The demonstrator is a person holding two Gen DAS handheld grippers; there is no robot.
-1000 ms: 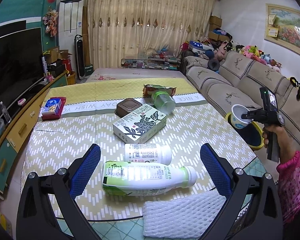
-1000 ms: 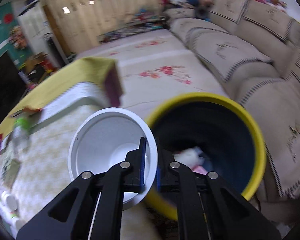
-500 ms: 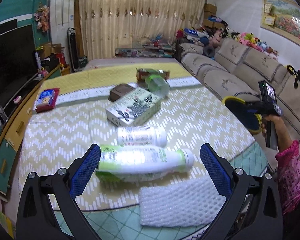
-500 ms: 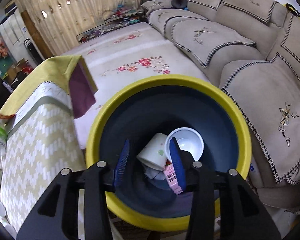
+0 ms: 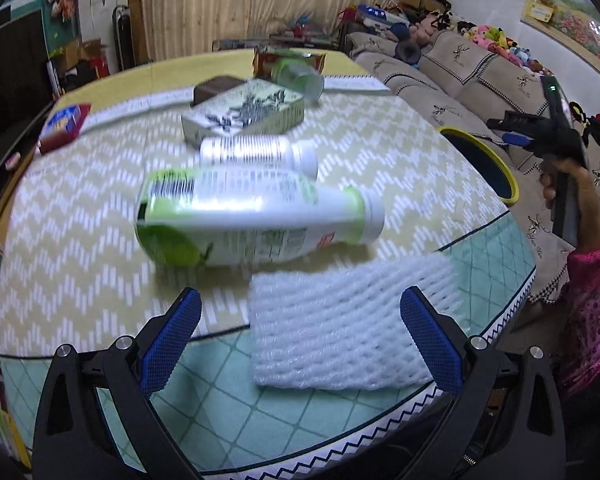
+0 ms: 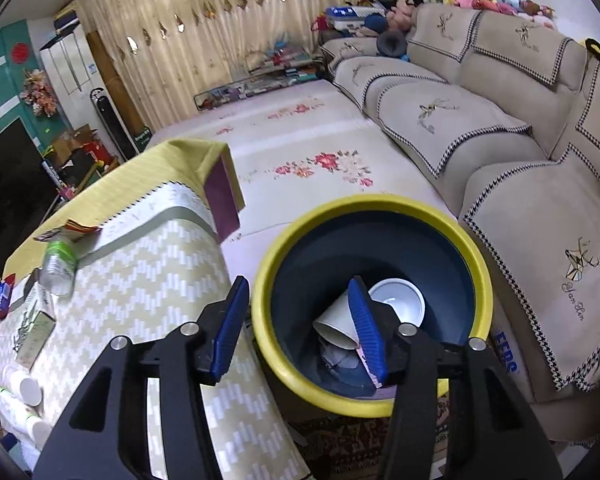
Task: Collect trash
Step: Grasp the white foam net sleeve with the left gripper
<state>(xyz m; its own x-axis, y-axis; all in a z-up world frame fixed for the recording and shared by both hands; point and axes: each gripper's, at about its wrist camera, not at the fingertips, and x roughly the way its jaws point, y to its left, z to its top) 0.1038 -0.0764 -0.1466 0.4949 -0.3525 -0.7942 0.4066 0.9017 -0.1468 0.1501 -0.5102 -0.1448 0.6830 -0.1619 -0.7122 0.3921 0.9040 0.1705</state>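
Drop step: right claw (image 6: 296,328) opening, empty, above yellow-rimmed dark bin (image 6: 476,264); white paper cups (image 6: 396,304) inside. Left claw (image 5: 300,336) spread over white foam net sleeve (image 5: 340,328), counter edge beside bin; next: pinch sleeve.

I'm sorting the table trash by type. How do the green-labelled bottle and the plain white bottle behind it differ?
The green-labelled bottle looks clearly bigger than the white bottle. The green-labelled bottle has lime-green ends on its wrap and a green shoulder; the white bottle carries only grey print. The green-labelled bottle lies nearer the foam netting; the white bottle lies nearer the carton. Both lie on their sides, white caps pointing right.
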